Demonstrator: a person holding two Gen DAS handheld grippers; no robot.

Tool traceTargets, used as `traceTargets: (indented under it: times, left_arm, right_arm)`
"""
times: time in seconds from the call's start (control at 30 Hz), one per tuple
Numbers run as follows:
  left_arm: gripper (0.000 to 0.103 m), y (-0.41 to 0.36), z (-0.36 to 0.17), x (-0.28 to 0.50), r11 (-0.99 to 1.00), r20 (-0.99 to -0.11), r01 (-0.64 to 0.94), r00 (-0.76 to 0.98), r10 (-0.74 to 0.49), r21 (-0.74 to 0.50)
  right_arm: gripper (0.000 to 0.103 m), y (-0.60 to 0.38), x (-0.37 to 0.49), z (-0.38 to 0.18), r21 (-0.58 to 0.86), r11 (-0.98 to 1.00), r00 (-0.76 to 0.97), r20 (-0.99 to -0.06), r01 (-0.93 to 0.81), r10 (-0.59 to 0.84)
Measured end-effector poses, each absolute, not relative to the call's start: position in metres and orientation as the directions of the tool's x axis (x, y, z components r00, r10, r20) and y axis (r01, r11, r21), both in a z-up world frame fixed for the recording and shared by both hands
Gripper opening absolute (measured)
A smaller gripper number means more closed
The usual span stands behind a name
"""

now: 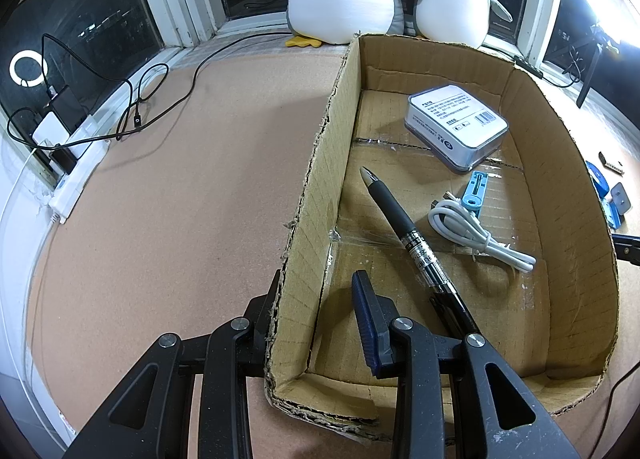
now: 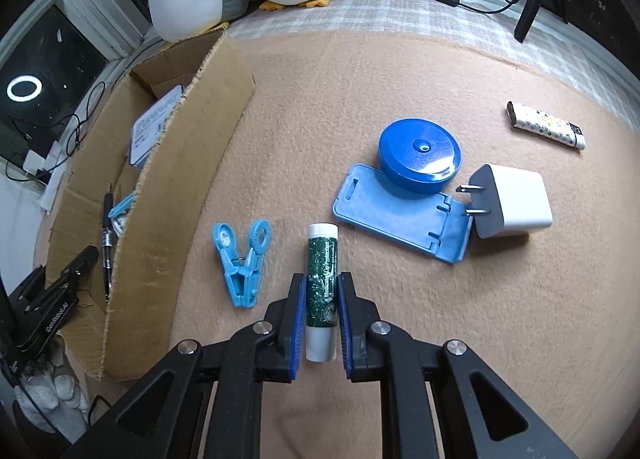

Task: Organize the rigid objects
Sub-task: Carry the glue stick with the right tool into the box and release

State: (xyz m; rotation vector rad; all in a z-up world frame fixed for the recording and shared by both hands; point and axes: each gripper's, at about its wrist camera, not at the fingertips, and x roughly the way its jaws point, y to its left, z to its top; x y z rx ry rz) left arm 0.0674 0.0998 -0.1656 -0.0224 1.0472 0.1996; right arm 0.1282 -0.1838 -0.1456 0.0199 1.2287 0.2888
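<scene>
Cardboard box (image 1: 472, 195), left wrist view: holds black pen (image 1: 404, 227), white coiled cable (image 1: 476, 235), tin case (image 1: 456, 127). Left gripper (image 1: 320, 311) fingers apart, straddling the box's left wall.

Right wrist view: right gripper (image 2: 322, 299) clamped on green lip balm tube (image 2: 322, 283) lying on tan worktop (image 2: 400, 79). Blue clothespin (image 2: 242, 263) beside; blue round case (image 2: 419, 155), blue phone stand (image 2: 400, 215), white charger plug (image 2: 512, 201), patterned lighter (image 2: 546, 125) beyond.

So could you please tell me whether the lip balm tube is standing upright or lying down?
Lying down: the lip balm tube rests lengthwise on the tan mat, between the right gripper jaws.
</scene>
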Motion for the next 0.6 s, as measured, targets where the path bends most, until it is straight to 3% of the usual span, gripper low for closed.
traceTargets:
  times: [0.6]
  left_arm:
    - [0.034,0.099,-0.166,0.068,0.982,-0.861,-0.175,0.484,0.154,0.077]
  right_arm:
    - [0.014,-0.107,0.108,-0.068,0.113,0.906,0.446,-0.841,-0.408,0.306]
